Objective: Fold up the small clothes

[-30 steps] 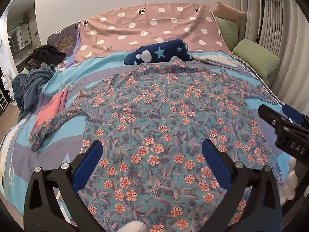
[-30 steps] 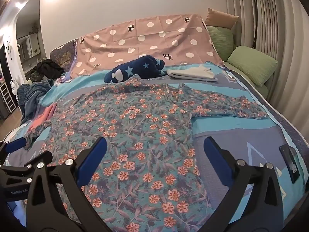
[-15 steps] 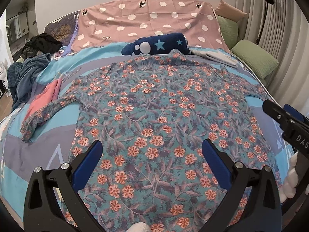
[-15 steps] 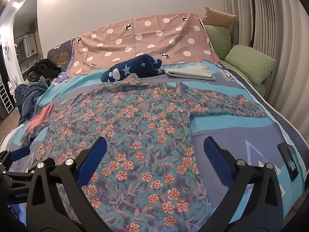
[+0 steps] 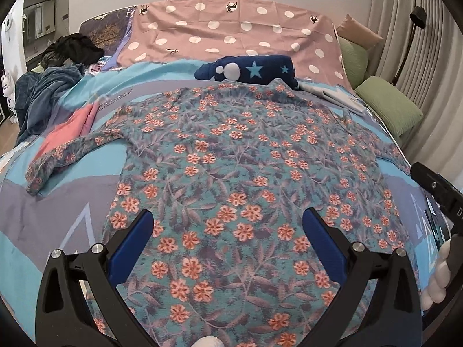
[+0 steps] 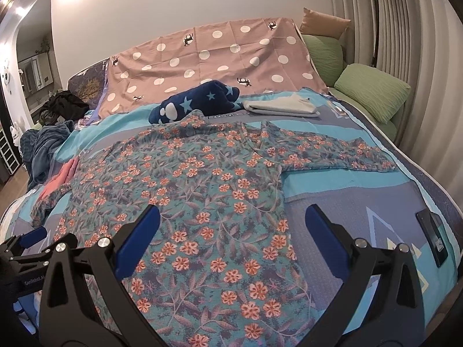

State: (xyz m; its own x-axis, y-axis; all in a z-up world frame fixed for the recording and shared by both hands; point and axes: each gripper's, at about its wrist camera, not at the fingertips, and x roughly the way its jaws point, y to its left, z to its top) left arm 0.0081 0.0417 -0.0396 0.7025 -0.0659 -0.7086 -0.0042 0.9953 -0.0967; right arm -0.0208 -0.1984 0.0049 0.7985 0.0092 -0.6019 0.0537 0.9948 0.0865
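Observation:
A teal long-sleeved shirt with orange flowers [image 5: 237, 156] lies spread flat on the bed, both sleeves stretched out to the sides; it also shows in the right wrist view [image 6: 202, 179]. My left gripper [image 5: 228, 225] is open and empty, held above the shirt's lower middle. My right gripper [image 6: 231, 222] is open and empty above the shirt's lower right edge. The right gripper's tip shows at the right edge of the left wrist view [image 5: 437, 188]. The left gripper shows at the lower left of the right wrist view [image 6: 29, 245].
A navy star blanket [image 6: 194, 101] and a folded white cloth [image 6: 283, 107] lie beyond the collar. A pink garment [image 5: 69, 127] and a dark blue heap [image 5: 43, 95] are at the left. Green pillows [image 6: 373, 92] and a dark phone [image 6: 432, 237] are at the right.
Both grippers have lifted and shifted a little, so the shirt sits more centred in the views. The shirt has not moved. Both stay open.

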